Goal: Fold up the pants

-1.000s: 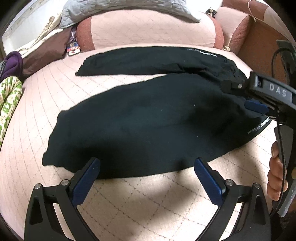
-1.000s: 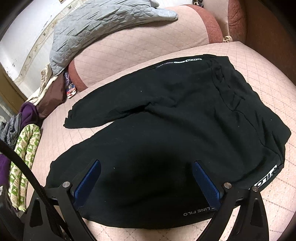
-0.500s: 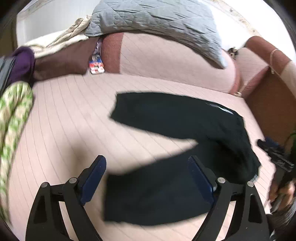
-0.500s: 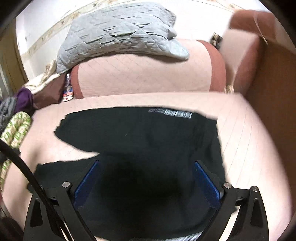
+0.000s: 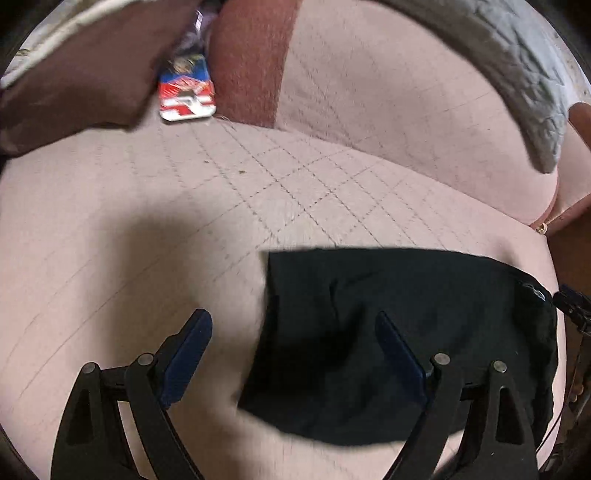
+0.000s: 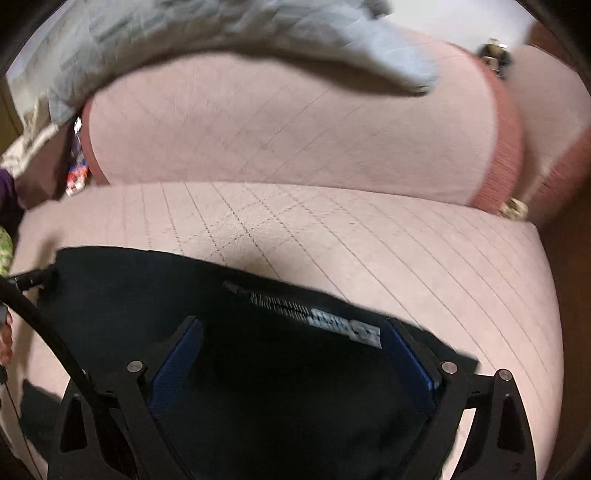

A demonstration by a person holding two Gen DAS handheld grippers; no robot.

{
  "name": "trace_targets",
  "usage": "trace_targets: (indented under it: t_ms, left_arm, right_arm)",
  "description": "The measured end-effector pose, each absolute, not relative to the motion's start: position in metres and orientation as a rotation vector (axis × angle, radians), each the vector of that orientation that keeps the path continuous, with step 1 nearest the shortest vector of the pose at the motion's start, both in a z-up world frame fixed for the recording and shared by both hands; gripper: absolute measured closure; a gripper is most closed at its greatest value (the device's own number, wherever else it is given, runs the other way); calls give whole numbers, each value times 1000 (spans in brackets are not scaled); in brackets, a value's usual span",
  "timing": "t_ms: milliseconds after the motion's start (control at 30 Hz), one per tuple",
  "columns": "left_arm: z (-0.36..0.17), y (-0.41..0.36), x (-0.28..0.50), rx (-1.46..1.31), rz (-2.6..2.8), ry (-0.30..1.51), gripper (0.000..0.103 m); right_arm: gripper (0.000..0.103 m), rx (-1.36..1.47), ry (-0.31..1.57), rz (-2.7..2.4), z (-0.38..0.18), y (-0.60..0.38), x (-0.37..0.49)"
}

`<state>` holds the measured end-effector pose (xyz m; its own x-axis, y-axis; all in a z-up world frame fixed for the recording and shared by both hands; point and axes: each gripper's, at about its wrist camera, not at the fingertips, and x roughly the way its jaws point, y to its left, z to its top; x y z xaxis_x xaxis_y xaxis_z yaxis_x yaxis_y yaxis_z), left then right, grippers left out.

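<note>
Black pants [image 5: 424, 332], spread flat a second earlier, lay gathered shorter; your left gripper [image 5: 291, 354] and right gripper [image 6: 291, 365] hovered, jaws apart.

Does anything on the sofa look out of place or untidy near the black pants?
Only small things. A red and blue packet is wedged between the back cushions, and a grey quilt hangs over the backrest. The black pants lie flat, undamaged.
</note>
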<state>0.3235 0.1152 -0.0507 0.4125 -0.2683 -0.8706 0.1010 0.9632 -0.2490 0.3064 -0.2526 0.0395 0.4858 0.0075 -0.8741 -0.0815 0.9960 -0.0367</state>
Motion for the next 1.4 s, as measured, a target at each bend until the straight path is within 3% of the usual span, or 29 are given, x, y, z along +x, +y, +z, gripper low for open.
trace_targets:
  t_ms: [233,267,300,333,367,400,467,833,1167,1400]
  left_arm:
    - [-56,82,346,-42,-299,1080,8]
    - [-57,74,346,8,-304,1075,8]
    - [-59,68,346,50,-297,1073,19]
    - [-57,63,343,90,-298,1050,46]
    - [-52,61,340,79,-331,1032,66]
    - [-50,62,340,56,-340,1039,92]
    - [-43,66,343,-22,-361,1061,92]
    - [20,73,291,18,-353,911,92]
    - [75,88,146,66,-378,766,92]
    - [48,107,38,102,-359,793,88]
  right_arm:
    - [5,-158,1154,75,-13,-230,349]
    - [9,-160,1132,79,-14,-226,348]
    - [19,-145,1120,92,-12,-225,346]
    - [40,-104,1117,138,-10,-223,343]
    - [61,-109,1110,142,-7,-220,340]
    - [66,-116,1111,151,-5,-218,338]
    - [71,-116,1114,136,1,-214,335]
    - [77,-40,1024,95,56,-212,271]
    - [85,-10,973,78,98,-201,133]
    - [87,135,1030,98,71,-197,22]
